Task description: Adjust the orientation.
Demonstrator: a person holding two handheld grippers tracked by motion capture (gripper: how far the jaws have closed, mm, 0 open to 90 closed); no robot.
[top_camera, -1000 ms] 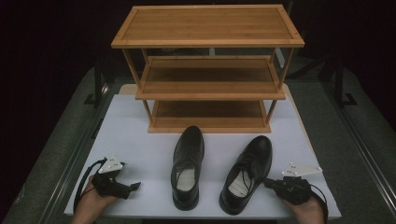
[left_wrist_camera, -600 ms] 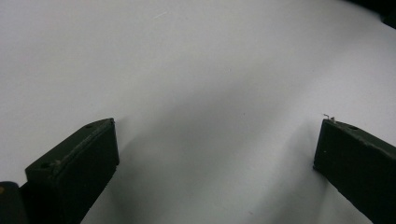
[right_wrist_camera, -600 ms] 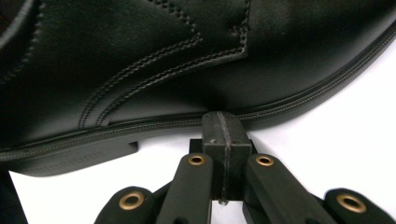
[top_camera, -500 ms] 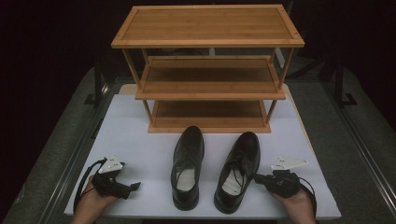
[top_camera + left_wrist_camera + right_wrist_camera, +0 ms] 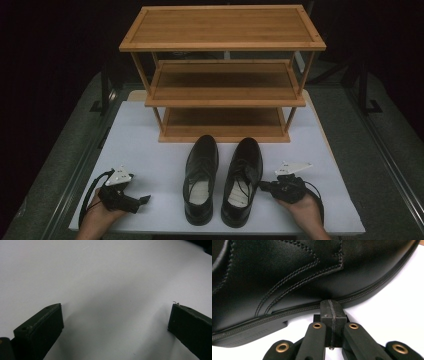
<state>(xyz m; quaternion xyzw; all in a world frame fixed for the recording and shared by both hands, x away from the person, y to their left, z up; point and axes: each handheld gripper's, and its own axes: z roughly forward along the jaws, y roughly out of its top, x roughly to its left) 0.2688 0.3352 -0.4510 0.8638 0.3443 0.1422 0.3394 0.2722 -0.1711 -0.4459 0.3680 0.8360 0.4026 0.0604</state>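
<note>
Two closed claw jaws against the right shoe's (image 5: 287,277) sole.

right shoe (image 5: 287,277) toe, heel cropped

The two shoes (image 5: 200,180) (image 5: 242,181) at the lower centre are glossy black, with pale insoles and black stitching in double rows. The rack (image 5: 223,70) at the top centre is warm light brown wood. The table top (image 5: 150,150) is white. Both grippers (image 5: 145,199) (image 5: 261,185) are black, each with a light grey plate.
</note>
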